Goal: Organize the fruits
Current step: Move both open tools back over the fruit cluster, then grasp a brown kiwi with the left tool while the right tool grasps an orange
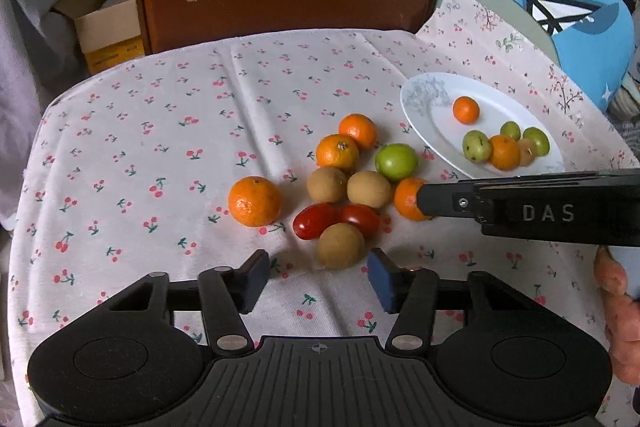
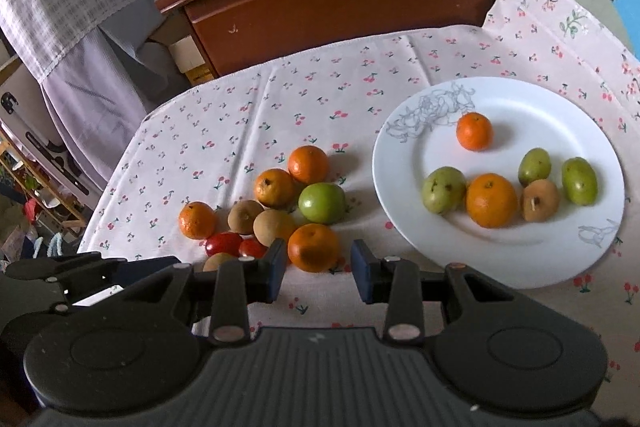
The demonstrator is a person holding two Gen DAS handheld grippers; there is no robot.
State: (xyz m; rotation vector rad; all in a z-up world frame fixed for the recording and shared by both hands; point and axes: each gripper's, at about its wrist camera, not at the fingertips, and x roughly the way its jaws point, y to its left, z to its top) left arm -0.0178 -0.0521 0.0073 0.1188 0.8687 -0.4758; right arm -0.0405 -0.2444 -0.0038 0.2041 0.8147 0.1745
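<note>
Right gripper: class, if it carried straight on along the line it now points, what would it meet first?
Most likely the orange nearest the right gripper, lying on the cloth just beyond its open jaws. Depth is hard to judge through the fisheye, so the pads might touch the cloth first.

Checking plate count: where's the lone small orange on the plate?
In the right wrist view, the small orange sits alone toward the white plate's far side, apart from the fruit row nearer the camera.

On the cloth (image 1: 160, 131) lie four oranges (image 1: 255, 201), three brown fruits (image 1: 341, 246), two red tomatoes (image 1: 314, 221) and one green fruit (image 1: 396, 161). One plate (image 2: 404, 163), far right, holds two oranges (image 2: 491, 200), three green fruits (image 2: 444, 189) and one brown fruit (image 2: 541, 200).
</note>
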